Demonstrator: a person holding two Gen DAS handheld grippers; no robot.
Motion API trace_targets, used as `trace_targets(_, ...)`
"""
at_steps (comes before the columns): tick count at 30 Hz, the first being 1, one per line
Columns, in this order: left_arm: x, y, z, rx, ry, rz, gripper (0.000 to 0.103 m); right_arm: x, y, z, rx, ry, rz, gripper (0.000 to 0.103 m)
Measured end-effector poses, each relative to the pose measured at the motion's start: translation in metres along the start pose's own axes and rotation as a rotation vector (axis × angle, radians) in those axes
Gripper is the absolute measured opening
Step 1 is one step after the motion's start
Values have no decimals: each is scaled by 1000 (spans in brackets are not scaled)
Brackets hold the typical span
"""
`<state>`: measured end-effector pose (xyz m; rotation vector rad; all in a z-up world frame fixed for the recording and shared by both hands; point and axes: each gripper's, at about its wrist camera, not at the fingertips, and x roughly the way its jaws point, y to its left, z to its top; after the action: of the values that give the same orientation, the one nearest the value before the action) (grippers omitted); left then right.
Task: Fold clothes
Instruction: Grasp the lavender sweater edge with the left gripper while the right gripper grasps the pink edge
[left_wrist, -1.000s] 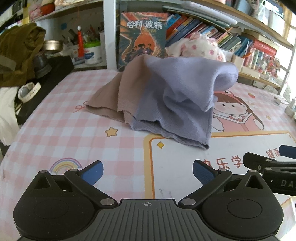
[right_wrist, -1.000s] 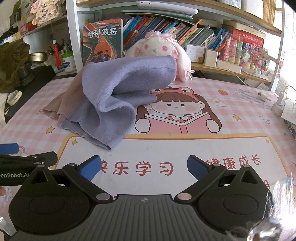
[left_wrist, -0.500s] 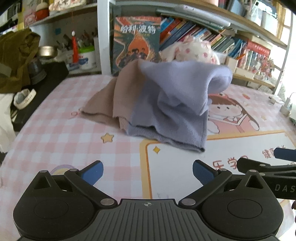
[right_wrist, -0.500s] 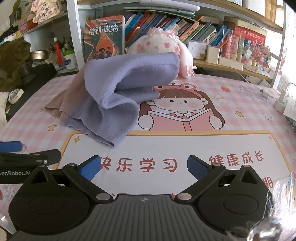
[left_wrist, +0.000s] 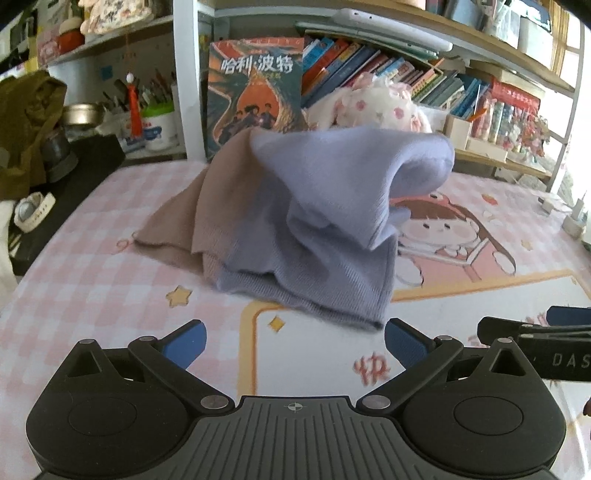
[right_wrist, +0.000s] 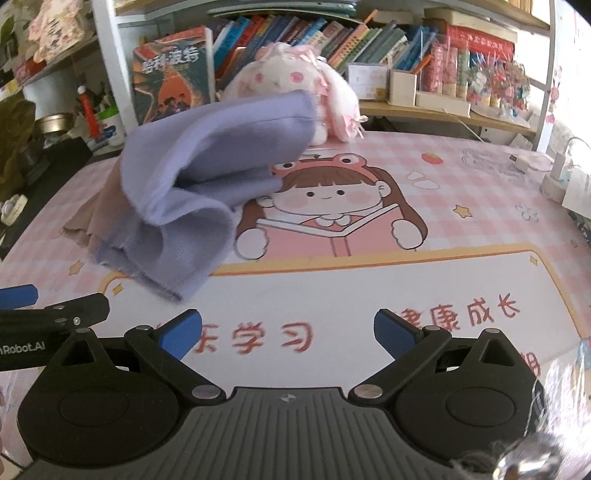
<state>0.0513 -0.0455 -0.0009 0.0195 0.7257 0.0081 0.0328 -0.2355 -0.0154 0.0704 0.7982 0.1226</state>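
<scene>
A knitted garment, lavender (left_wrist: 332, 229) with a tan half (left_wrist: 207, 206), lies crumpled in a heap on the pink checked table mat (left_wrist: 92, 288). Its hem lies just ahead of my left gripper (left_wrist: 293, 341), which is open and empty. In the right wrist view the garment (right_wrist: 192, 192) lies ahead to the left. My right gripper (right_wrist: 288, 330) is open and empty above the mat's white panel (right_wrist: 369, 295). Each gripper shows at the edge of the other's view.
A white and pink plush toy (right_wrist: 295, 85) sits behind the garment. Shelves with books (left_wrist: 369, 70) and a tall upright book (left_wrist: 255, 96) line the back. Dark clothing and a bowl (left_wrist: 79, 114) are at the far left. A charger and cable (right_wrist: 554, 173) lie at the right.
Both grippers have moved forward toward the garment, which now looks larger and closer. The garment has not moved. Both grippers stay open.
</scene>
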Motion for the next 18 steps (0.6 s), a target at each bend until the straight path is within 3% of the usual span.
trace_targets(11, 27, -51, 39, 19, -88, 115, 103, 36, -81, 51, 153, 0, 143, 100)
trace_targets(16, 58, -80, 61, 57, -121, 230, 103, 52, -113, 71, 270, 15, 240, 100)
trace_targets(18, 73, -86, 63, 85, -109, 312, 102, 58, -123, 77, 316, 27, 279, 100)
